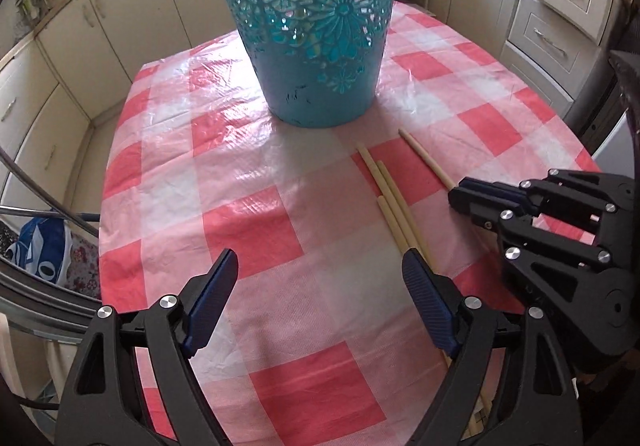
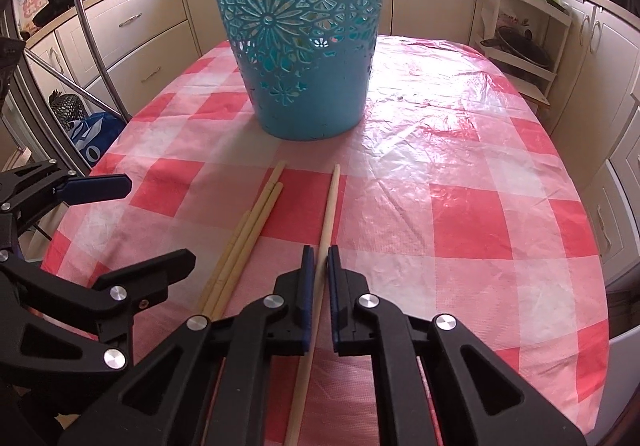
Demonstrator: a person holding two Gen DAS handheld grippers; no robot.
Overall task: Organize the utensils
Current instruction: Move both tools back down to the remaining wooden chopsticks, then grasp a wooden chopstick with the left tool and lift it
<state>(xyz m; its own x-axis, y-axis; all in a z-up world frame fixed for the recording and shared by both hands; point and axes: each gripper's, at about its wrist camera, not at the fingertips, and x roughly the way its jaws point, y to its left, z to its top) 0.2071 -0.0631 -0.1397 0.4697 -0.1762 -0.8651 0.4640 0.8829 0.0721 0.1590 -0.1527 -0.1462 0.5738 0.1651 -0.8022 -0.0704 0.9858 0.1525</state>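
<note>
A teal cut-out basket stands upright on the pink checked tablecloth. Wooden chopsticks lie in front of it: a group of three and a single chopstick apart to their right. My right gripper is shut on the single chopstick, low over the table. My left gripper is open and empty, its right finger over the three chopsticks; one of its fingers shows in the right wrist view.
Cream kitchen cabinets surround the table. A shelf rack stands at the far right. A metal chair frame and a blue bag are off the table's left edge.
</note>
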